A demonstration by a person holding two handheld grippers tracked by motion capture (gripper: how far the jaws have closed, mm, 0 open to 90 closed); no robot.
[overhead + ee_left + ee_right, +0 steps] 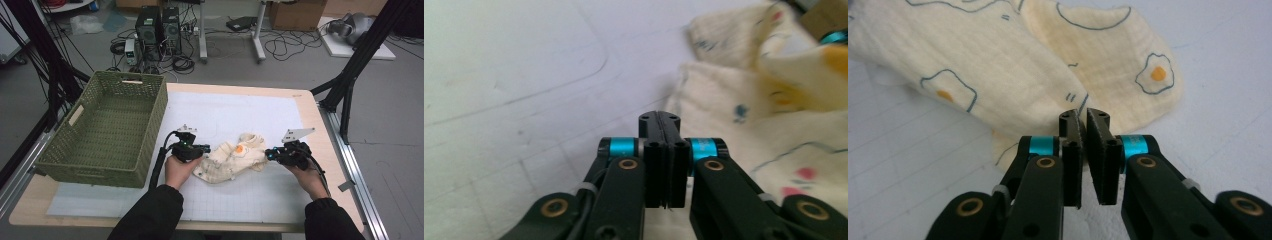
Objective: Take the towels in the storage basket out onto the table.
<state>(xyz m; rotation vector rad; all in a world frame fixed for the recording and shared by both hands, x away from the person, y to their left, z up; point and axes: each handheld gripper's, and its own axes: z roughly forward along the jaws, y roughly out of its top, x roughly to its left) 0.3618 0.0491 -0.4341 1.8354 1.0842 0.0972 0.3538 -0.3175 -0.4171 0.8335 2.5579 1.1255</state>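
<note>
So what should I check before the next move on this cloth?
1. Left hand-held gripper gripping the cloth: not ok. Its jaws are shut with no fabric visible between them, and the cloth lies just beyond.
2. Right hand-held gripper gripping: cannot tell. Its jaws are almost together at the cloth's edge.
3. Cloth spread flat: not ok, it is bunched and folded.
4. Grippers at opposite ends of the cloth: ok.
5. Basket ready to take things: ok, it sits to the left with nothing in it.
</note>
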